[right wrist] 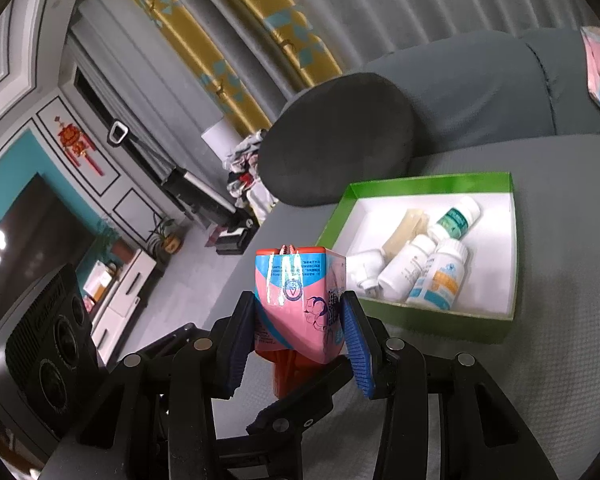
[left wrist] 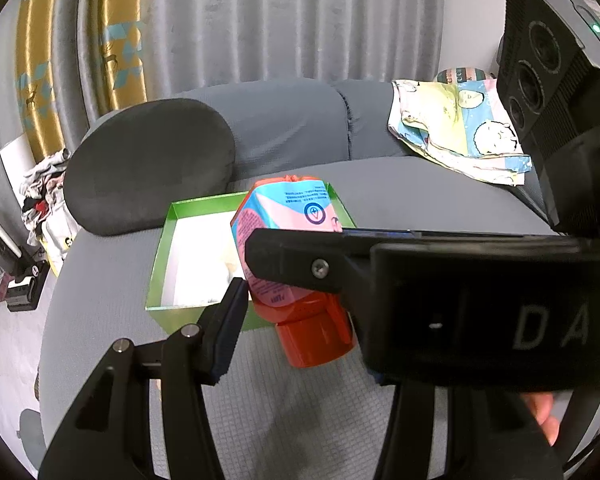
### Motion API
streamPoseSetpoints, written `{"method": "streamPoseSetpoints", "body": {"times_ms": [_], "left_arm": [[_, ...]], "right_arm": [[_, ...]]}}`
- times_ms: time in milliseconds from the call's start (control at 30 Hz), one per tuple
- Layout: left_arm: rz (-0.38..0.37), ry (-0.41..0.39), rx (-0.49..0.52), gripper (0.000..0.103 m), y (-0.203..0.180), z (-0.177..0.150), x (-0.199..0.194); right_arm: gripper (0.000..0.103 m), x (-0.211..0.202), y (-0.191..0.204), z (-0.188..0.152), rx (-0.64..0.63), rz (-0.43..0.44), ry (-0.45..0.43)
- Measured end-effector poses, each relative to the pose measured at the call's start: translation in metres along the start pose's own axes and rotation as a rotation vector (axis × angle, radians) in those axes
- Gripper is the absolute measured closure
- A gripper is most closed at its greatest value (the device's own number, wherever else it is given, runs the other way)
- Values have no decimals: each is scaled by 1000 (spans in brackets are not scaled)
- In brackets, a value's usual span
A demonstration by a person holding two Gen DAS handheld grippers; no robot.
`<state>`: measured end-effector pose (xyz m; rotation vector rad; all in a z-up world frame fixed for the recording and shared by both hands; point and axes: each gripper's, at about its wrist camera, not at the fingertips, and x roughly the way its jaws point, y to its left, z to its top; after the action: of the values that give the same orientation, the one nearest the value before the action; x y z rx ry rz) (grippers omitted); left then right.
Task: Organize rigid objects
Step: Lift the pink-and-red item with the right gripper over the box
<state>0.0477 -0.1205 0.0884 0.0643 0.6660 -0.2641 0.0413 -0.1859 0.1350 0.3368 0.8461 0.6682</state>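
A red bottle with a pink and blue label (left wrist: 288, 216) (right wrist: 300, 300) hangs above the grey sofa seat (left wrist: 420, 192), just in front of the green box (left wrist: 160, 280) (right wrist: 432, 184). My right gripper (right wrist: 300, 320) is shut on its labelled body, both blue pads pressing the sides. In the left wrist view that gripper's body crosses from the right, its finger (left wrist: 292, 264) lying over the label. My left gripper (left wrist: 296, 308) holds the bottle's red lower part; one pad touches it, the other finger is hidden behind the right gripper. The box holds several white bottles (right wrist: 408, 264).
A dark grey round cushion (left wrist: 148, 168) (right wrist: 336, 140) leans behind the box. A patterned cloth (left wrist: 460, 128) lies at the seat's back right. Clothes (left wrist: 44, 196) are piled on the floor left of the sofa, near a TV cabinet (right wrist: 120, 284).
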Motion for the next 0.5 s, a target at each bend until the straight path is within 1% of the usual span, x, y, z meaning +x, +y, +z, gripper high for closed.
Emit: {"method": "streamPoseSetpoints", "body": {"times_ms": [267, 500], "left_arm": [[-7, -6, 13, 52, 0, 14, 5], [-19, 2, 17, 52, 0, 27, 18]], "right_arm": [[58, -4, -3, 12, -6, -8, -20], [58, 0, -14, 27, 3, -21, -30]]}}
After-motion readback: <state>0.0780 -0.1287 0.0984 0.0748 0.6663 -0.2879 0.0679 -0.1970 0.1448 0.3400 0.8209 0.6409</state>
